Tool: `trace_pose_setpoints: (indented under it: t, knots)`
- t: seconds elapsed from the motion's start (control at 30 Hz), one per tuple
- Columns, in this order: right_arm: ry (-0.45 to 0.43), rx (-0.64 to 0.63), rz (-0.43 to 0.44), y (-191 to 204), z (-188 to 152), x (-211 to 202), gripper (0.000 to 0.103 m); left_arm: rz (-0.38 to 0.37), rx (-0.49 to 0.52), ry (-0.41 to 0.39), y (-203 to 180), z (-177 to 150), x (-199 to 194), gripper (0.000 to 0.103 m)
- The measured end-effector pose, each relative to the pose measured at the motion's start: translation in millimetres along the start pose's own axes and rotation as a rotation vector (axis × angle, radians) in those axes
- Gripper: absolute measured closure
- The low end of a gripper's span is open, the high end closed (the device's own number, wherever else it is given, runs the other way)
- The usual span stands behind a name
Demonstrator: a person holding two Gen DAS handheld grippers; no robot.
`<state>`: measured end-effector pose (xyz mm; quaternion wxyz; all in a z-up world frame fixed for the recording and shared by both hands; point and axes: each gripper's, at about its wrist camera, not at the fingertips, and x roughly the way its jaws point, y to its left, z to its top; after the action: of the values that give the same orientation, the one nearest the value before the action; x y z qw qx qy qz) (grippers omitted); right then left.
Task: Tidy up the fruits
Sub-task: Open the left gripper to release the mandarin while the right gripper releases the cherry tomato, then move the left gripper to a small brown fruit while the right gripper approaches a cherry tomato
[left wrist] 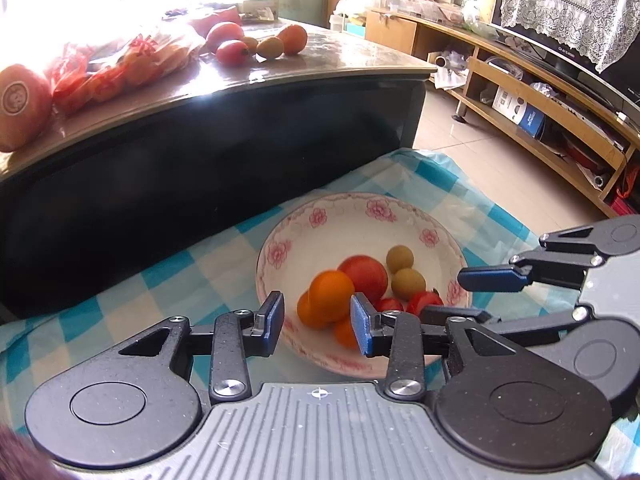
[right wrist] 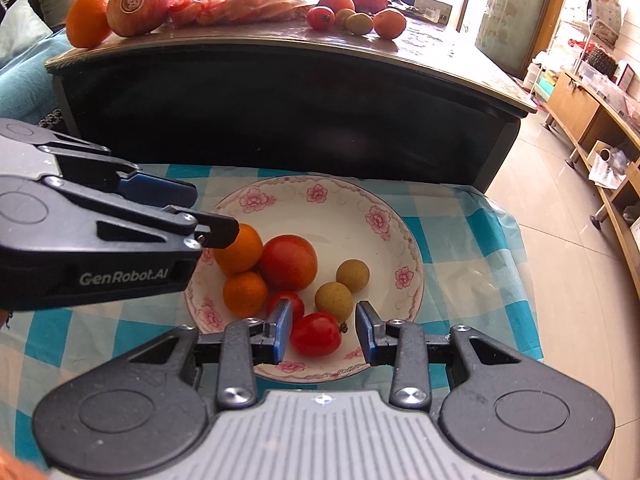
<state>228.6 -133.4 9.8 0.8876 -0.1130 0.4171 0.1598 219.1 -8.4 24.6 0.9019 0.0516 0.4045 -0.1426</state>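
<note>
A white bowl with pink flowers (left wrist: 320,220) (right wrist: 340,200) sits on a blue checked cloth. It holds small oranges (left wrist: 330,292) (right wrist: 245,294), a large red fruit (left wrist: 366,276) (right wrist: 289,262), two brownish-green longans (left wrist: 408,282) (right wrist: 334,300) and small red tomatoes (right wrist: 316,334). My left gripper (left wrist: 318,326) is open over the bowl's near-left side, an orange between its pads. My right gripper (right wrist: 323,332) is open around a tomato, with gaps at both pads. Each gripper shows in the other's view, the right (left wrist: 496,280) and the left (right wrist: 200,220).
A dark coffee table (left wrist: 320,68) (right wrist: 280,40) behind the bowl carries more oranges, tomatoes, longans (right wrist: 360,23) and a red bag of fruit (left wrist: 120,64). A wooden TV shelf (left wrist: 540,92) runs along the right over tiled floor.
</note>
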Motion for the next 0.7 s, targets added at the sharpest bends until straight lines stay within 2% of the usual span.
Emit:
trace_pose_setpoints:
  t: [0.23,0.5,0.7]
  knots:
    - [0.01,-0.002,0.007,4.2,-9.0,-7.2,0.065,0.006,-0.005,0.023,0.3,-21.9,-14.2,0.057]
    - [0.004,0.003,0.028,10.3,-16.2,-19.0,0.065,-0.007,0.029,0.093,-9.7,-52.8,-16.8,0.056]
    - [0.011,-0.008,0.075,24.2,-22.6,-22.8,0.065,-0.011,0.045,0.145,-16.1,-71.9,-10.9,0.056]
